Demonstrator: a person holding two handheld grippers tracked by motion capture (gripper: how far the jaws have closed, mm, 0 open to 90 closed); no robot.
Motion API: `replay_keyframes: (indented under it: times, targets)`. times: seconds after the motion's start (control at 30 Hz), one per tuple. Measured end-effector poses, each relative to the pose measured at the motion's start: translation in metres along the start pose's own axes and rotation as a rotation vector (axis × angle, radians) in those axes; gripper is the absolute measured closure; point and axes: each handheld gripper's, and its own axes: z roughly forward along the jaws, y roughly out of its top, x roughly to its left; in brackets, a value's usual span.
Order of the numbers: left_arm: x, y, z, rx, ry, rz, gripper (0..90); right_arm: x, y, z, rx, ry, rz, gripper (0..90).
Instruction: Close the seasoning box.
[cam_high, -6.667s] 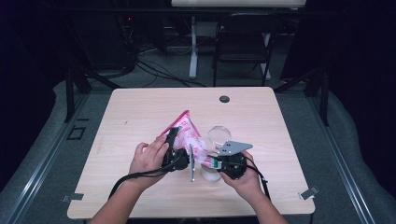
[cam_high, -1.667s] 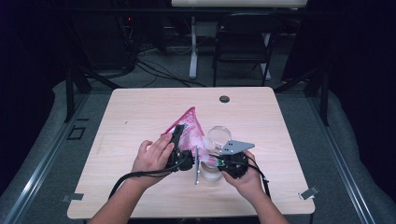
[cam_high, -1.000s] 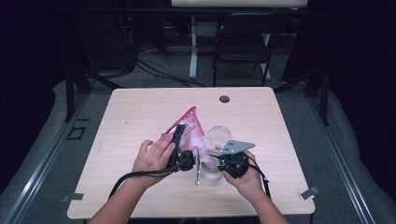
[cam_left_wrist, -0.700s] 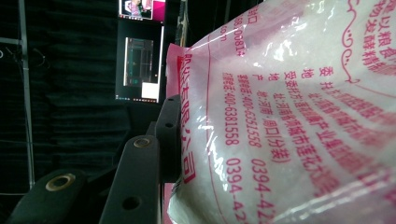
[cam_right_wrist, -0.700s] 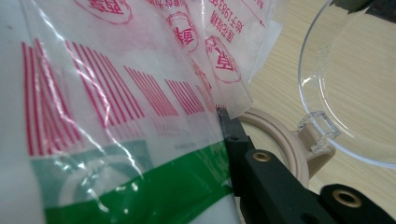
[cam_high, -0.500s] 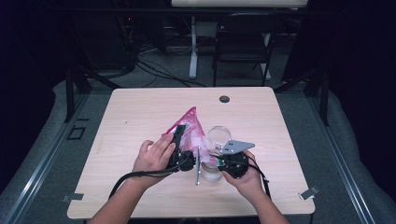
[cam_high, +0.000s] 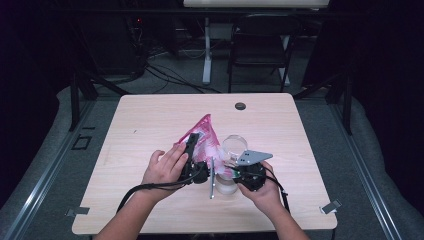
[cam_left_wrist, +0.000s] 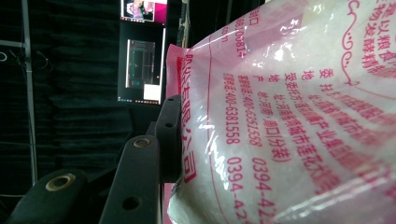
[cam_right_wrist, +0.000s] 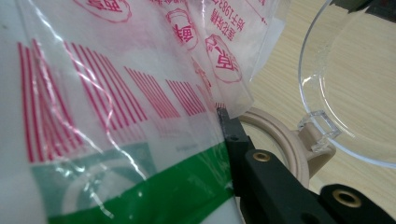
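Both tongs are engaged on a pink-printed plastic bag (cam_high: 202, 140) held above the middle of the worktop (cam_high: 150, 115). The left tongs (cam_high: 191, 150) are seen closed on the bag's edge: in the left gripper view one black jaw lies flat against the film, and the bag (cam_left_wrist: 289, 121) is pressed hard against it. The right tongs (cam_high: 235, 172) are at the bag's lower end; in the right gripper view one jaw is seen touching the film beside a green band, but the other jaw is hidden behind the bag (cam_right_wrist: 116, 107), so it cannot be told whether a grip is made. Just beside the bag, a clear round container (cam_high: 234, 146) with a hinged transparent lid (cam_right_wrist: 355, 88) and a beige rim (cam_right_wrist: 280, 140) is noted on the worktop. A white granular or powdery fill appears to be carried in the bag. The film is judged thin, soft and slippery, with weight that would shift and sag as it is tilted. A hold on the sealed edge or a bunched corner is judged safest; a pinch on the loaded belly would likely slide or tear.
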Motion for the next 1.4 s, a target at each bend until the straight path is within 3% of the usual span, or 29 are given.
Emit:
replay_keyframes:
  times: [1.4]
  targets:
    - [0.0027,0.0018,-0.0005,-0.006,0.000,0.010,62.8,-0.0006,0.0004,0.0006,0.004,-0.002,-0.001,90.0]
